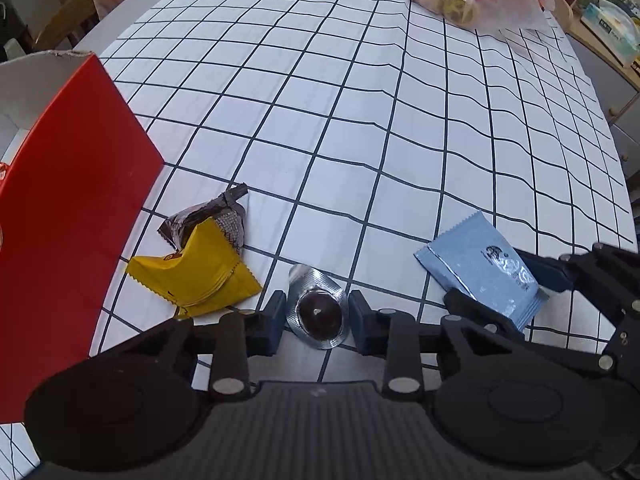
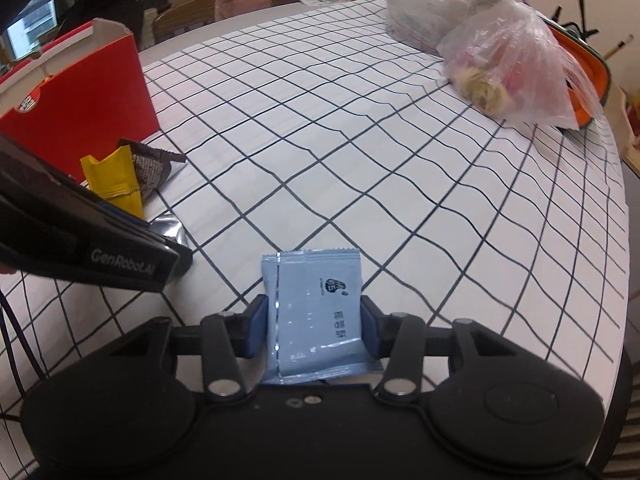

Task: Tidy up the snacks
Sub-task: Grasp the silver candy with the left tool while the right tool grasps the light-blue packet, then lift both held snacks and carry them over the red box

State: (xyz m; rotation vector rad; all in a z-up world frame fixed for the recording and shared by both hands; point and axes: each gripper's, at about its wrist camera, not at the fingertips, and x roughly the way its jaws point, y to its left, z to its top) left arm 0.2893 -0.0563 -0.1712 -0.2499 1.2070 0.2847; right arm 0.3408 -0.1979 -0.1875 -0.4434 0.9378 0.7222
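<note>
My left gripper (image 1: 317,317) has its jaws on either side of a silver foil snack with a dark round centre (image 1: 319,308) on the table; small gaps show, so it is not clamped. My right gripper (image 2: 314,322) is shut on a light blue packet (image 2: 316,312), which also shows in the left wrist view (image 1: 482,264). A yellow packet (image 1: 196,272) and a dark brown wrapper (image 1: 208,216) lie beside the open red box (image 1: 72,208). They also show in the right wrist view, the yellow packet (image 2: 114,178) and the red box (image 2: 92,92).
The table has a white cloth with a black grid (image 1: 340,120). Pink plastic bags of food (image 2: 516,68) sit at the far right, with an orange container (image 2: 580,68) behind. Chairs stand beyond the far edge.
</note>
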